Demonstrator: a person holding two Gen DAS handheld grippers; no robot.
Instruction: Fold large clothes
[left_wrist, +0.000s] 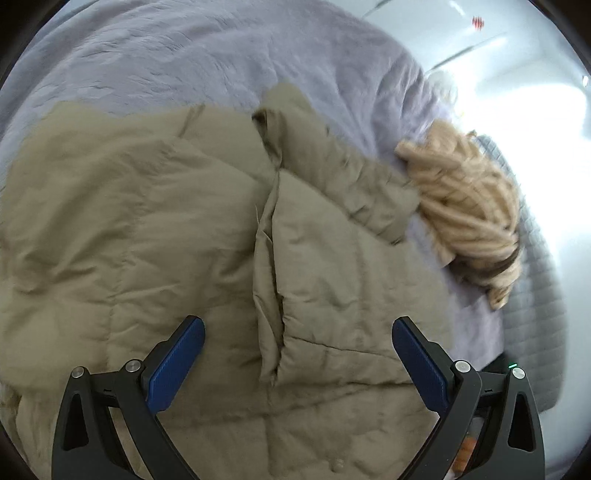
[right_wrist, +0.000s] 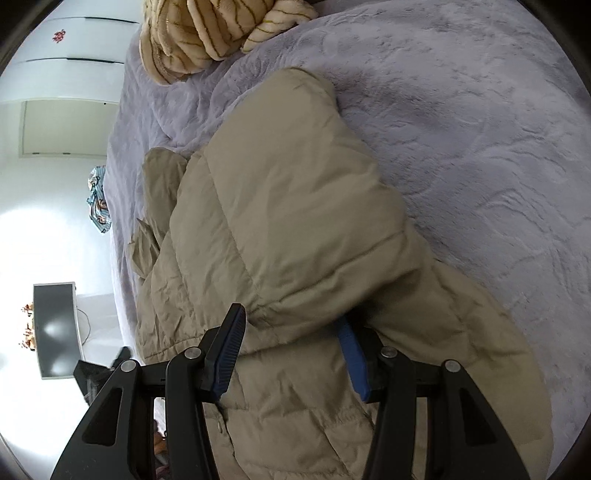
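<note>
Blue-padded fingers (left_wrist: 173, 365) of the left gripper (left_wrist: 297, 363) fill the bottom of the left wrist view, jaws spread wide and holding nothing, poised over the khaki puffer jacket (left_wrist: 184, 229). That jacket lies on the lilac plush bed cover (left_wrist: 177, 48), its front seam running up between the two pads and one sleeve (left_wrist: 340, 166) angled toward a striped cream fleece garment (left_wrist: 465, 206) bunched near the bed's edge. In the right wrist view, the right gripper (right_wrist: 291, 350) has its jaws partly closed around a thick folded bulge of the jacket (right_wrist: 280, 206); one pad (right_wrist: 352, 362) is half buried under the fabric, and whether the grip is firm cannot be told. Beyond the bed stand white wardrobe doors (right_wrist: 74, 40) and a dark monitor (right_wrist: 55, 328).
</note>
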